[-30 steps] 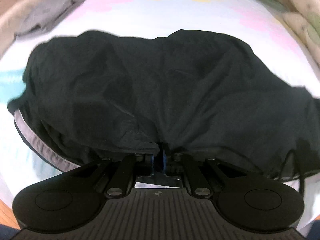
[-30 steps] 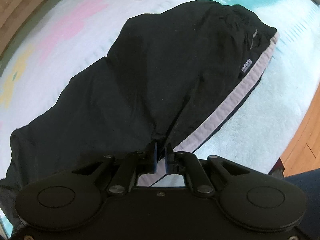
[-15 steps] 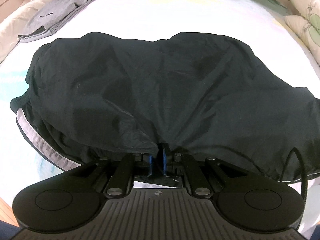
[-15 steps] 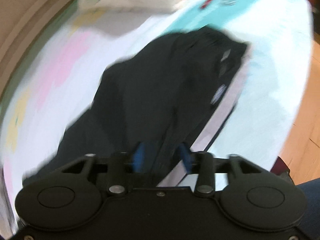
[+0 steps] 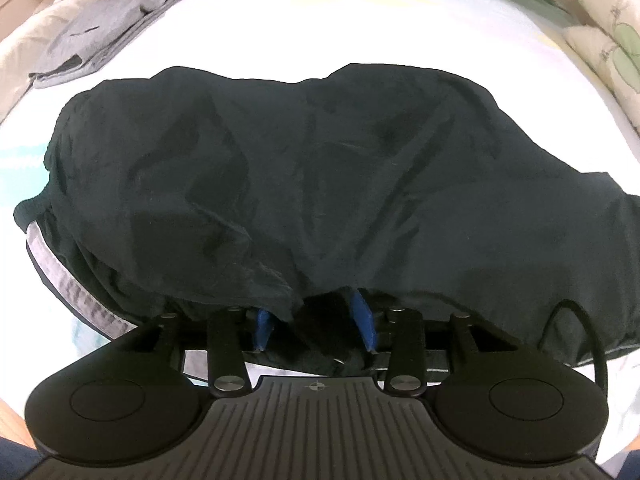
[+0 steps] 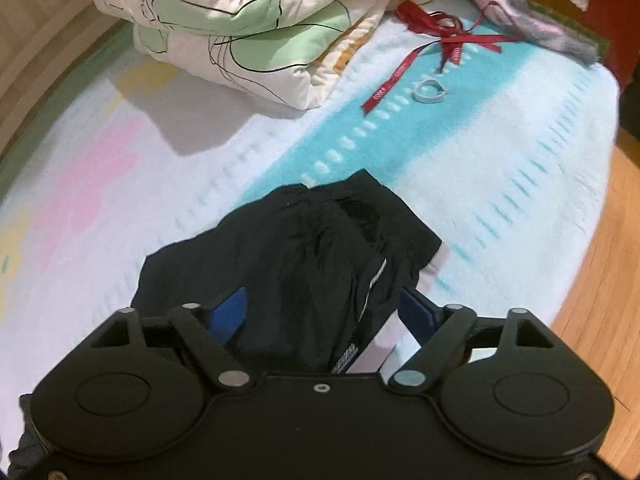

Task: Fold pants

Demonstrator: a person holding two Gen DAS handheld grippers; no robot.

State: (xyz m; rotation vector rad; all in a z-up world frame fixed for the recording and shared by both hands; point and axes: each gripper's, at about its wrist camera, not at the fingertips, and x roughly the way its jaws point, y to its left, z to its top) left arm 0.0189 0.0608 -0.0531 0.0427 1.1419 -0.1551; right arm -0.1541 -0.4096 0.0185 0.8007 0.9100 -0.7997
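The black pants [image 5: 320, 168] with a grey side stripe [image 5: 52, 264] lie folded lengthwise across the bed. My left gripper [image 5: 316, 320] is open at the near edge, blue pads apart with black cloth lying loose between them. In the right wrist view the waistband end of the pants [image 6: 320, 248] lies bunched on the blanket. My right gripper [image 6: 324, 312] is open just above it, pads spread wide on either side of the cloth.
A folded grey garment [image 5: 108, 28] lies at the far left of the bed. A folded white-and-green quilt [image 6: 240, 24], a red ribbon [image 6: 436, 40] and a small ring [image 6: 430, 92] lie beyond the waistband. Wooden floor [image 6: 592, 264] shows on the right.
Both grippers have opened and let go of the pants edge. The right gripper has tilted up and moved toward the waistband end.
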